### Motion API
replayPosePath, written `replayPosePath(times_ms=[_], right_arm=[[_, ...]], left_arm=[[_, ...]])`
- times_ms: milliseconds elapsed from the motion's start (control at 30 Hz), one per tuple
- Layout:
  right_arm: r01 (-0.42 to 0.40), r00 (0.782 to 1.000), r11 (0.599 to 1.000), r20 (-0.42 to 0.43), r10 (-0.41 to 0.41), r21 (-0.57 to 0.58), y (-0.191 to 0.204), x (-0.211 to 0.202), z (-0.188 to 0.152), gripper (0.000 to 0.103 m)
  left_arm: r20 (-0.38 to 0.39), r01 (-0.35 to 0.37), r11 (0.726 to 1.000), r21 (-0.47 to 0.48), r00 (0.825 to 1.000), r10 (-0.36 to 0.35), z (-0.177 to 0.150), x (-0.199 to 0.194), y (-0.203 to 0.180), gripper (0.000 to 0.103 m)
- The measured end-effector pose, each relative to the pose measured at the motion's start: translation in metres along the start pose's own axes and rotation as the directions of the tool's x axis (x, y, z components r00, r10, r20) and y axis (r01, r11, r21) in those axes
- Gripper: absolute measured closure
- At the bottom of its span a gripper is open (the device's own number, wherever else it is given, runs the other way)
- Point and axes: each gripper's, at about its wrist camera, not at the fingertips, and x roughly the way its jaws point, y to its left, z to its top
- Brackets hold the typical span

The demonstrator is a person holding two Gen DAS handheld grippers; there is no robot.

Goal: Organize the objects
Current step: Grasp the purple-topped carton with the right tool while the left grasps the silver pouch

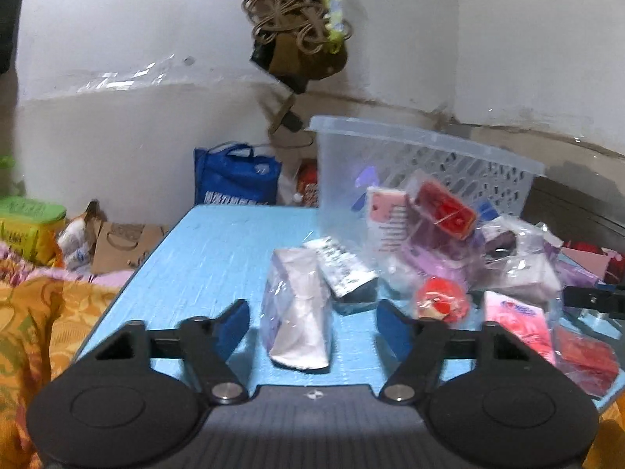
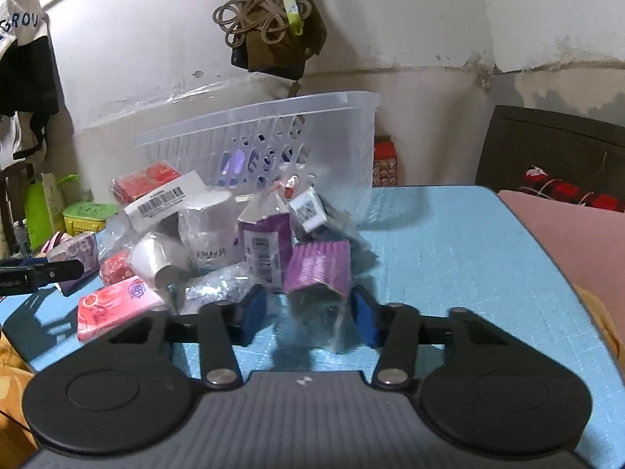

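Observation:
A pile of small wrapped packets lies on a light blue table (image 1: 218,250) in front of a clear plastic basket (image 1: 422,172). My left gripper (image 1: 312,324) is open, its jaws on either side of a white-and-lilac wrapped packet (image 1: 299,312) lying on the table. My right gripper (image 2: 310,308) is open around a purple wrapped box (image 2: 318,269) at the near edge of the pile. A pink tissue pack (image 2: 117,306) and red packets (image 2: 142,179) lie to the left. The basket (image 2: 273,148) stands behind the pile.
The table's bare part (image 2: 449,258) stretches to the right in the right wrist view. Bags hang on the wall (image 1: 300,39) behind. A blue bag (image 1: 234,176) and orange bedding (image 1: 43,312) lie left of the table. A dark headboard (image 2: 554,148) stands at right.

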Motion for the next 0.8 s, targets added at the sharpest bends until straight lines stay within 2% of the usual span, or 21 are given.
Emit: replayPosePath(times_ms=[33,167,300,533,800], right_arm=[[0.000,1.000,1.000,0.000,0.000,0.002,-0.001,0.003,0.001,0.063],[-0.003,1.000,1.000,0.025,0.002,0.031,-0.004,-0.003,-0.005,0.064],[0.016,0.998,0.998,0.067,-0.021,0.067,-0.005,-0.016,-0.013,0.065],[0.043,0.991,0.997,0.127,-0.051,0.059,-0.005,-0.040,-0.017,0.065],[0.022,0.988,0.997,0.148,-0.032,0.072,-0.010,-0.041,-0.012,0.065]], left_arm=[[-0.010,-0.007,1.000,-0.001,1.000,0.007,0.000,0.002,0.000,0.063],[0.006,-0.006,0.999,0.031,1.000,0.006,-0.003,-0.001,-0.003,0.063],[0.044,-0.001,1.000,0.007,0.999,0.000,-0.007,-0.008,-0.002,0.063],[0.133,0.005,1.000,-0.007,0.991,-0.004,-0.008,-0.027,-0.002,0.063],[0.146,0.015,1.000,-0.007,0.989,-0.013,-0.009,-0.036,-0.005,0.063]])
